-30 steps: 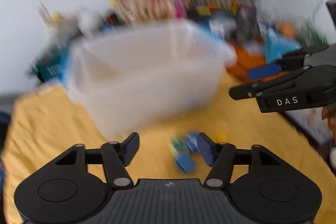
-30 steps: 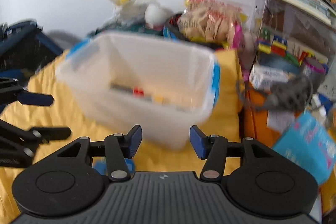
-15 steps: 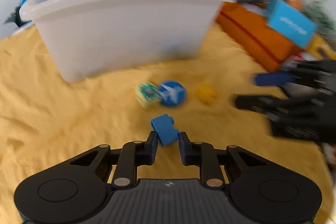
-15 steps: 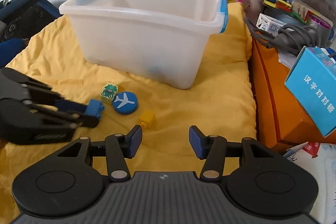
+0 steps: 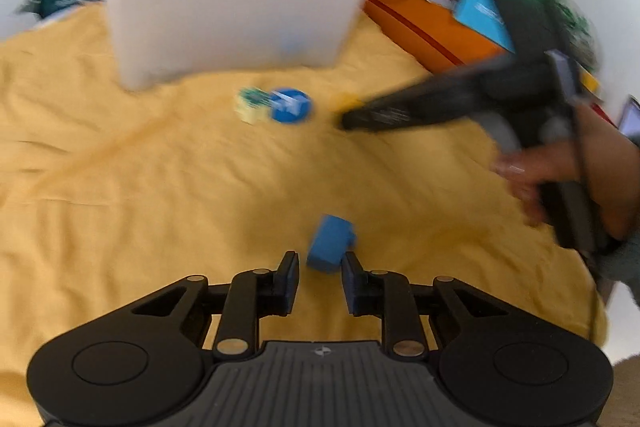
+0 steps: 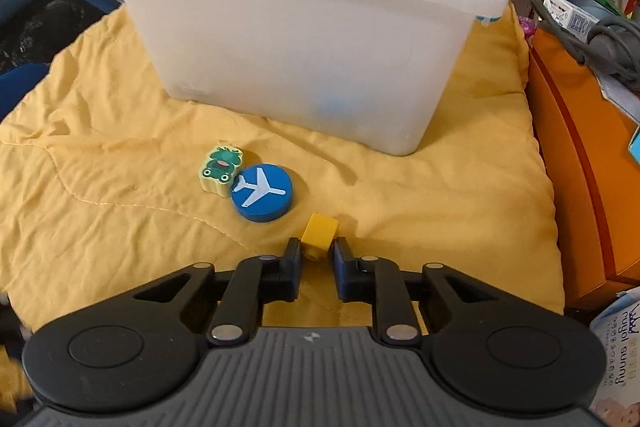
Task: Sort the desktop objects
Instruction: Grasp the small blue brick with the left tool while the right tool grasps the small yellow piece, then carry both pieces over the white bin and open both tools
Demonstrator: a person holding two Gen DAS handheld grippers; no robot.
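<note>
White plastic bin (image 6: 304, 39) standing on rumpled yellow cloth (image 6: 120, 219), clutter behind. Near it, lying touching: blue airplane disc (image 6: 262, 193), frog block (image 6: 220, 169). Right gripper (image 6: 317, 253) angled down, just clamped onto yellow cube (image 6: 319, 231). Left gripper (image 5: 320, 269) angled down, narrowed, blue block (image 5: 331, 243) at its fingertips, grip unclear.

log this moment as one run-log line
left gripper: shut on blue block | right gripper: shut on yellow block | bin: upright
</note>
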